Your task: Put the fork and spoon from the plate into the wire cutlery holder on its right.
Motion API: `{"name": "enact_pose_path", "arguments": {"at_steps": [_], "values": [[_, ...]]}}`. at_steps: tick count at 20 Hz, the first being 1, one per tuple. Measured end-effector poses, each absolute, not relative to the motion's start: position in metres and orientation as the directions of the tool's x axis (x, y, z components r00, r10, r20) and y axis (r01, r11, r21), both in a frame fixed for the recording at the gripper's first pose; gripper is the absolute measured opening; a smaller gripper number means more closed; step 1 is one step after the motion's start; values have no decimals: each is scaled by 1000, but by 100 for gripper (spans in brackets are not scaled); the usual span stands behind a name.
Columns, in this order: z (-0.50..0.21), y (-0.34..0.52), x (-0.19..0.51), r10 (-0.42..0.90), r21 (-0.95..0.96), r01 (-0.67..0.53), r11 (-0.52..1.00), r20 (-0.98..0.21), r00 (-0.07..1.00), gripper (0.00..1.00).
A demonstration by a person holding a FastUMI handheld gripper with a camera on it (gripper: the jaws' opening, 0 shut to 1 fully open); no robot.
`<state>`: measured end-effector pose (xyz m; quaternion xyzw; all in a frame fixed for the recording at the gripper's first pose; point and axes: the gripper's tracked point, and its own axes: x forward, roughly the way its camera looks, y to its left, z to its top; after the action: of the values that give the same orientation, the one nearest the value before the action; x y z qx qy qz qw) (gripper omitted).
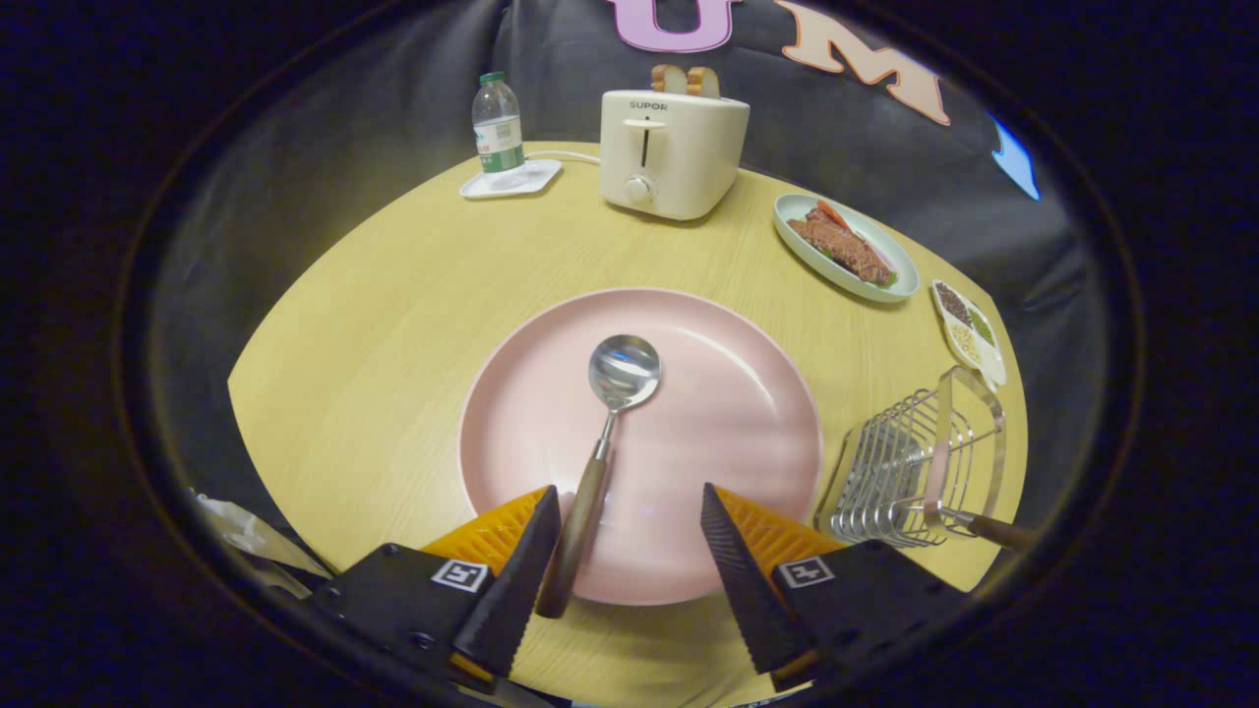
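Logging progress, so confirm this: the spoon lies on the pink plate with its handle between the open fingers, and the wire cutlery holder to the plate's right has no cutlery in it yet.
One part is wrong. The gripper view shows a brown handle already sticking out of the wire cutlery holder, so something is in it. The rest stands: the spoon lies on the pink plate, its handle between the open fingers of the gripper.

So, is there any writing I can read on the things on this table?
"SUPOR": on the toaster front.
Water bottle label: too small to read.
Gripper fingers stand open, the spoon handle between them: no words there.
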<state>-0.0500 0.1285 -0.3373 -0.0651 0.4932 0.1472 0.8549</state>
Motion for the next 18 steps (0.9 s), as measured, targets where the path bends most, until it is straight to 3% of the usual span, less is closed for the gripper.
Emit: {"name": "enact_pose_path", "arguments": {"at_steps": [6,7,11,14,15,18], "values": [[-343,130,-54,176,29,-322,946,-881,440,35],[-345,131,-57,177,32,-324,945,-887,427,21],[-349,128,-62,166,29,-328,944,-902,398,13],[-346,126,-64,157,23,-323,946,-906,394,13],[-346,126,-63,162,25,-330,944,-905,392,6],[-341,121,-62,155,16,-336,942,-908,390,6]]}}
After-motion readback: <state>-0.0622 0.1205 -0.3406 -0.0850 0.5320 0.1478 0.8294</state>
